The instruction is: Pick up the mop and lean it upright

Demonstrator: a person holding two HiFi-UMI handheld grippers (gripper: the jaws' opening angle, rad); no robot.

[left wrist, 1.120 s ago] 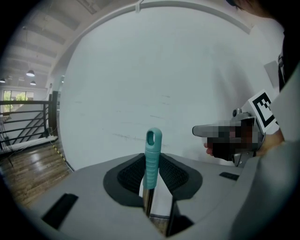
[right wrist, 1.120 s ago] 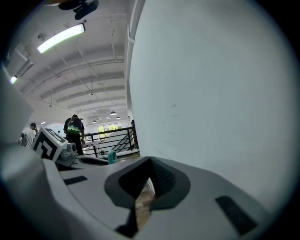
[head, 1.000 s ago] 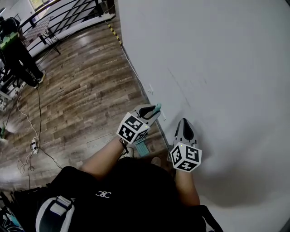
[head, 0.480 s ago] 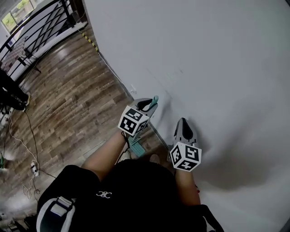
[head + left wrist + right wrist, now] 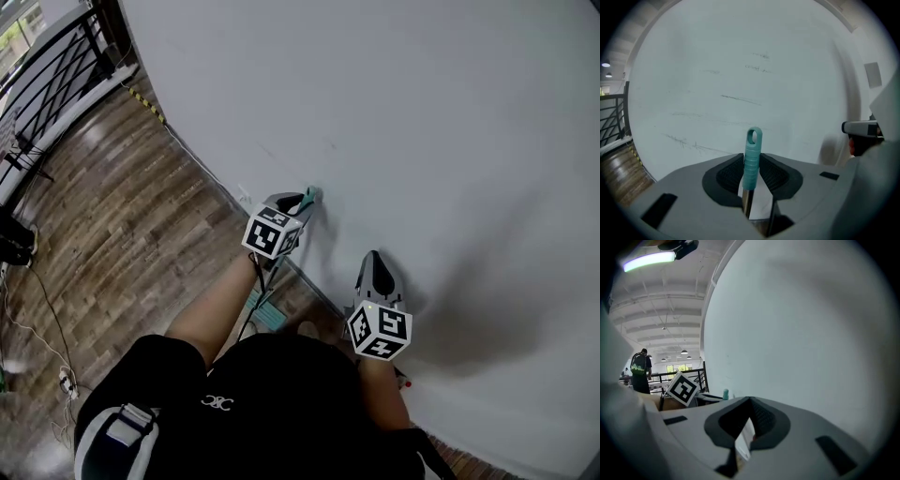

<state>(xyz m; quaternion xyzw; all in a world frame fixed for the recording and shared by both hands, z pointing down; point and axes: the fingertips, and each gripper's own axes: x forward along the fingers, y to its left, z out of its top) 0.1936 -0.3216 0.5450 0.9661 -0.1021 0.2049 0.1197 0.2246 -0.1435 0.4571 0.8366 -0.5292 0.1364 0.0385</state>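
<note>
**Mop held upright beside the wall**

The left gripper (image 5: 302,200) is closed on the mop (image 5: 752,151), its pads clamped on the ribbed teal grip just below the hanging loop, with the metal pole running down between the jaws. In the head view the pole drops steeply to the teal mop head (image 5: 265,314), which rests on the wooden floor (image 5: 122,216) at the foot of the white wall (image 5: 422,112) – the mop stands nearly upright, its top end close against the wall, though contact cannot be judged. The right gripper (image 5: 375,262) hangs to the right, apart from the mop, pointing at the wall; its jaws stand slightly apart with nothing between them. A black railing (image 5: 47,66) borders the floor at the far left
</note>
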